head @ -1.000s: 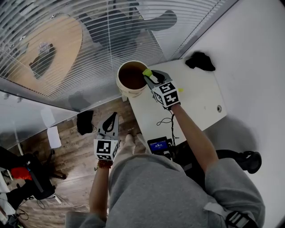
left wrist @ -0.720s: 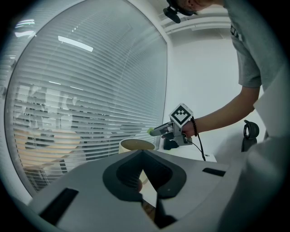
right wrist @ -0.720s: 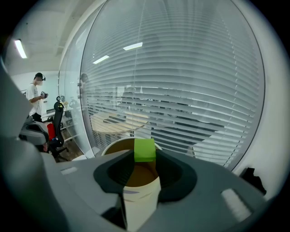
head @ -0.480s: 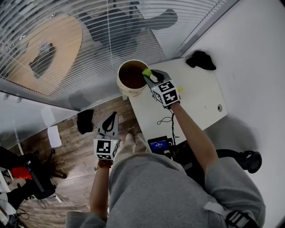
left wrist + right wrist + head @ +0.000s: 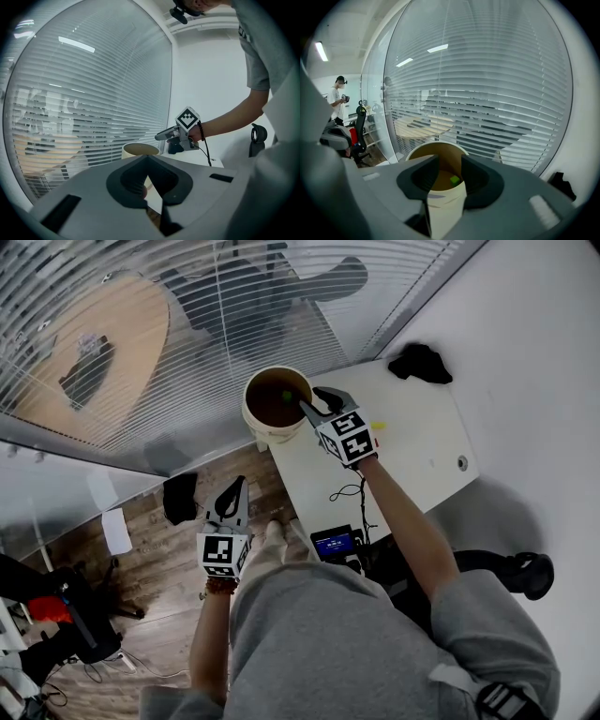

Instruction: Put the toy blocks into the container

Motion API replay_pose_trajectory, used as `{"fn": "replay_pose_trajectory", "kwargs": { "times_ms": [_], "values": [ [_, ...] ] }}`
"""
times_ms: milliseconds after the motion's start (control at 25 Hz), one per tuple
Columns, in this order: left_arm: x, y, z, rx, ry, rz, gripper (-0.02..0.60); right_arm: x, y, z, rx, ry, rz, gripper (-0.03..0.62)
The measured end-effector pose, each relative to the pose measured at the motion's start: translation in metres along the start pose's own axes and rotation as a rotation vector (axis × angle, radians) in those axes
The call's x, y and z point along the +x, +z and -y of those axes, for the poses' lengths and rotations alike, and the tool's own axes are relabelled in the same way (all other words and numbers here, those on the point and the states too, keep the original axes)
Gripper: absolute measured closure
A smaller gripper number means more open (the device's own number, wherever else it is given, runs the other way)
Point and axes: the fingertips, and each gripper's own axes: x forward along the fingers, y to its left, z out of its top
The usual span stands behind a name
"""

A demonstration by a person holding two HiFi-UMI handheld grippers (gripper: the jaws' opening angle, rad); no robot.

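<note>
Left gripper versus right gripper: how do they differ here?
Place: the left gripper hangs over the wood floor; the right gripper is up at the bucket rim.
Fingers: the left gripper's are together; the right gripper's are apart.
Both hold nothing.

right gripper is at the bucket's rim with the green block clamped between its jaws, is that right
Not quite. The right gripper is at the rim of the bucket, but its jaws stand apart with nothing clamped between them. The green block lies loose on the bucket's bottom, seen through the gap between the jaws in the right gripper view.
</note>
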Motion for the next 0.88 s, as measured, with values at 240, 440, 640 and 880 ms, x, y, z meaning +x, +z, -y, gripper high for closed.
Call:
{"fn": "replay_pose_trajectory", "kwargs": {
  "times_ms": [240,440,640,880],
  "values": [
    [0.005,-0.001,0.008,0.01,-0.021,-0.009,0.574,-0.024,-0.004,0.015,0.039,-0.039,0.033,0.437],
    [0.009,0.0,0.019,0.023,-0.042,-0.019,0.574,-0.057,-0.019,0.039,0.08,-0.096,0.048,0.437],
    [0.016,-0.002,0.027,0.035,-0.059,-0.034,0.574,-0.083,-0.055,0.07,0.109,-0.162,0.013,0.437],
    [0.022,-0.009,0.036,0.049,-0.079,-0.061,0.574,-0.109,-0.099,0.101,0.127,-0.239,-0.041,0.437]
  ]
}}
